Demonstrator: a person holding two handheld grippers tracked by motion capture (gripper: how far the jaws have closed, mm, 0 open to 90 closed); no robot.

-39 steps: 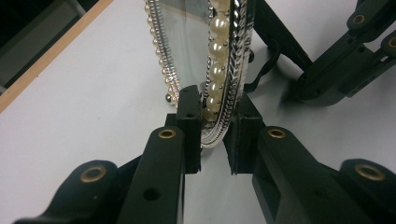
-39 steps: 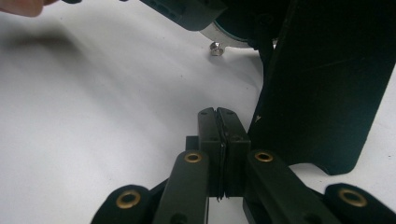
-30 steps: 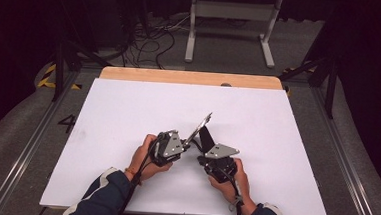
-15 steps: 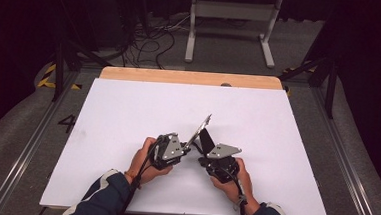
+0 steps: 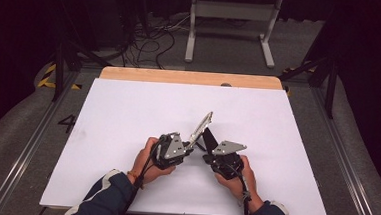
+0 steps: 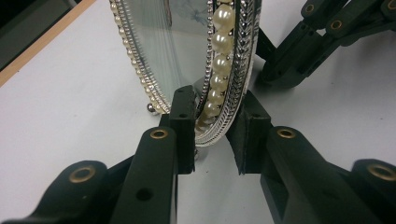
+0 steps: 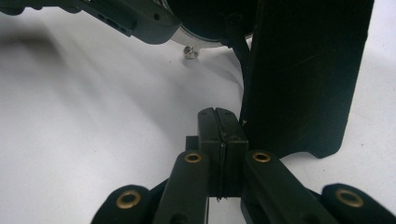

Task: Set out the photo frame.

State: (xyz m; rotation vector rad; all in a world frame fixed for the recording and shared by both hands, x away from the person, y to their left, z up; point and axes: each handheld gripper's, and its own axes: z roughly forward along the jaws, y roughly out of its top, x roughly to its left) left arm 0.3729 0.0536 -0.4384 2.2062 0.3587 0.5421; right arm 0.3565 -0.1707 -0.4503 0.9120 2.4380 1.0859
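Observation:
An oval picture frame (image 5: 201, 127) with a silver rim and a row of pearls (image 6: 219, 51) stands tilted on the white table (image 5: 128, 113), propped by a black back stand (image 7: 303, 70). My left gripper (image 6: 212, 135) has the frame's lower edge between its jaws. They have just been opening, and a thin gap shows beside the pads. My right gripper (image 7: 220, 126) is shut, pads together with nothing seen between them, just left of the black stand. Seen from above, the left gripper (image 5: 190, 147) and right gripper (image 5: 207, 152) meet at the frame's foot.
The white sheet covers a wooden table whose far edge (image 5: 190, 77) shows bare. A small ball foot (image 7: 190, 52) of the frame rests on the sheet. Beyond the table are a white metal stand (image 5: 231, 25) and floor cables (image 5: 152, 45).

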